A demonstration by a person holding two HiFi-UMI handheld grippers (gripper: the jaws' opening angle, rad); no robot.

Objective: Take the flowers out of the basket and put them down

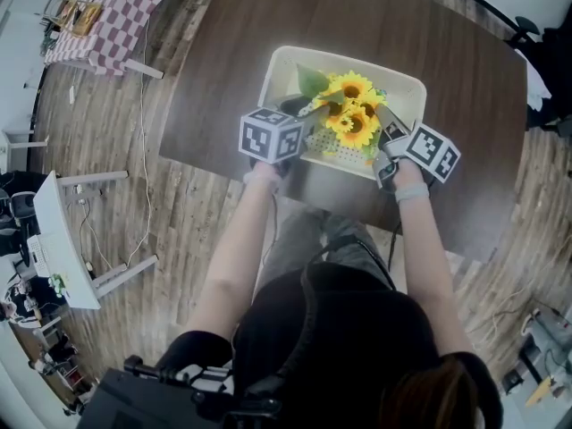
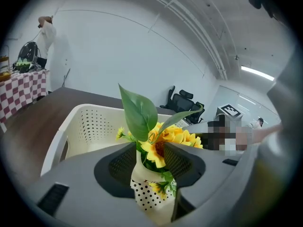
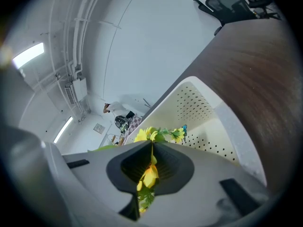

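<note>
Seen from above, yellow flowers (image 1: 350, 113) sit in or just over a white basket (image 1: 407, 84) on a dark table (image 1: 223, 43). The left gripper (image 2: 150, 174) clamps their dotted wrap (image 2: 147, 196). The right gripper (image 3: 150, 168) seems pinched tight on a bloom.

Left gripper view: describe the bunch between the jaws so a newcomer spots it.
On the dark table stands a cream perforated basket. At its rim the left gripper is shut on a sunflower bunch; its black-dotted wrap and big green leaf set it apart.

basket (image 1: 279, 65) 1 | flower bunch (image 1: 350, 110) 1 | left gripper (image 2: 152, 171), right gripper (image 3: 149, 170): 2 | dark table (image 1: 223, 43) 1
</note>
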